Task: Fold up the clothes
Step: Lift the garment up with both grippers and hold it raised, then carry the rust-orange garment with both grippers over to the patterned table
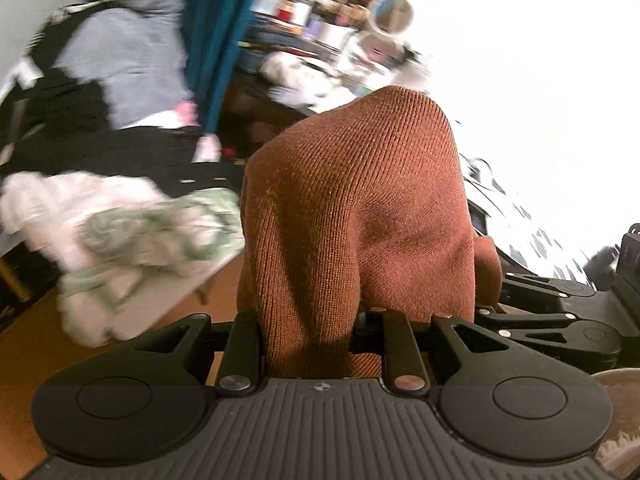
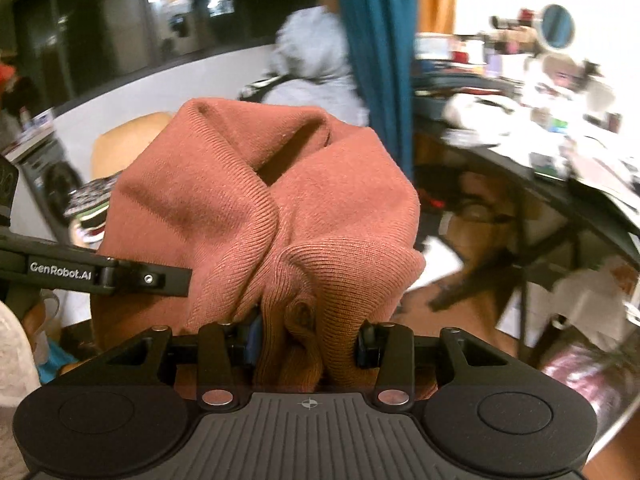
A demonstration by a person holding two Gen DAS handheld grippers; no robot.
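**Both grippers clamped on the rust knit garment, held up off any surface**

Left gripper [image 1: 320, 336]: my jaws stood narrowly apart and pinched a bunch of the rust-brown knit garment [image 1: 356, 208]. The cloth rose straight ahead of my fingers in a tall hump and filled the middle of the left wrist view. It rested on nothing that I could see. To the left of the gripper and lower down lay a crumpled pale pink and green cloth [image 1: 120, 240] on a wooden floor [image 1: 28, 364]. Farther ahead on the left hung a grey hooded garment [image 1: 136, 60], and just right of it a teal curtain [image 1: 216, 40]. Ahead and to the right was a cluttered desk [image 1: 320, 60] with a round mirror [image 1: 394, 14]; all of it was blurred. At the far right, close beside my left gripper, I saw the black linkage of the right gripper [image 1: 560, 312].

Right gripper [image 2: 308, 340]: my jaws were partly closed on a thick gather of the same garment [image 2: 260, 200], with folds bulging up ahead of the fingers. The left gripper's black arm [image 2: 100, 274] came in from the left, touching the cloth. Ahead were the grey hooded garment [image 2: 312, 52] and the teal curtain [image 2: 376, 40]; to the right, the cluttered desk [image 2: 520, 120].
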